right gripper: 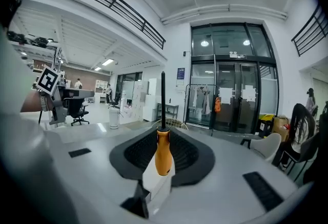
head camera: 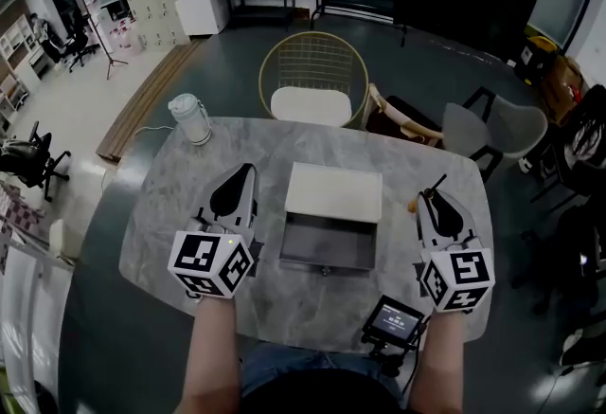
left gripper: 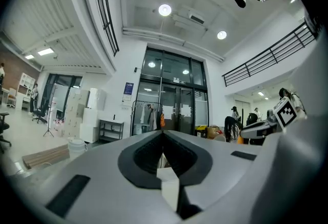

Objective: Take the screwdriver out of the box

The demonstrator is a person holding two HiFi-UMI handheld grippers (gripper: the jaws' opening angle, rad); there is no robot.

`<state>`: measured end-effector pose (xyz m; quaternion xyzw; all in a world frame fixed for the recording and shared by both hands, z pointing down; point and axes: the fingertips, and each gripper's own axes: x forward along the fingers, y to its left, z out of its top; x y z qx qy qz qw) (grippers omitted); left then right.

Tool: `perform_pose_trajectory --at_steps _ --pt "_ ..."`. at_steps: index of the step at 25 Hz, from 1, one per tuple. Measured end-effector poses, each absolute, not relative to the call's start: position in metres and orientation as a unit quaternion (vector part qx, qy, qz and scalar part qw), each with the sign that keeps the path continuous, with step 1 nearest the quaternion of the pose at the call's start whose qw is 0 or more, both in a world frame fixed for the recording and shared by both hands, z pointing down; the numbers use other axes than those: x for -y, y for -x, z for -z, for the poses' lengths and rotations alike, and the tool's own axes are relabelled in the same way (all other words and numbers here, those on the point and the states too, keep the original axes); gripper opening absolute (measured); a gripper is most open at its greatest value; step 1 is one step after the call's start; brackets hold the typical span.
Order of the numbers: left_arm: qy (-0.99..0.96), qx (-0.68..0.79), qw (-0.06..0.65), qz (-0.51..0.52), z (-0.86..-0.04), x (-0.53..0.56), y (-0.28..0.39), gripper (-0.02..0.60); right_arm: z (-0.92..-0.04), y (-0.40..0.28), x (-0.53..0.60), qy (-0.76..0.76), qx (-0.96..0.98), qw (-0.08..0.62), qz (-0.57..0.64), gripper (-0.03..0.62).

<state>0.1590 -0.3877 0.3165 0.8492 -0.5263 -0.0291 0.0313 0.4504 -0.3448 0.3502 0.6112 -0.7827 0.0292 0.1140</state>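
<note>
Table (head camera: pixel 180 232): rounded top, grey marbled surface. A white kettle (head camera: pixel 192 118) stands upright at the far left corner. A white box (head camera: pixel 333 193) sits at the centre, its grey drawer (head camera: pixel 327 244) pulled open toward the near side. A small screen (head camera: pixel 393 319) sits at the near edge, right of the box; whether it rests on the top cannot be told.

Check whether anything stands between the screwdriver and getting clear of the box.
Nothing visible does. The right tool is shut on the orange handle of the screwdriver. It is held to the right of the box and apart from it. The open drawer shows nothing inside.
</note>
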Motion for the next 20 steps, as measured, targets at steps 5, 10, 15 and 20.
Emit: perform_pose_trajectory --at_steps 5,10,15,20 --pt "-0.849 0.527 0.023 0.025 -0.307 0.392 -0.155 0.014 -0.347 -0.454 0.349 -0.622 0.776 0.099 -0.033 0.094" --pt "-0.856 0.516 0.014 0.028 -0.295 0.398 -0.153 0.014 -0.338 -0.448 0.348 -0.63 0.769 0.099 -0.025 0.094" --pt "-0.866 0.5 0.004 0.026 -0.289 0.4 -0.158 0.014 -0.331 -0.448 0.347 -0.644 0.759 0.091 -0.021 0.094" --pt "-0.872 0.489 -0.003 0.024 -0.288 0.402 -0.16 0.014 -0.327 -0.449 0.344 -0.653 0.752 0.085 -0.015 0.094"
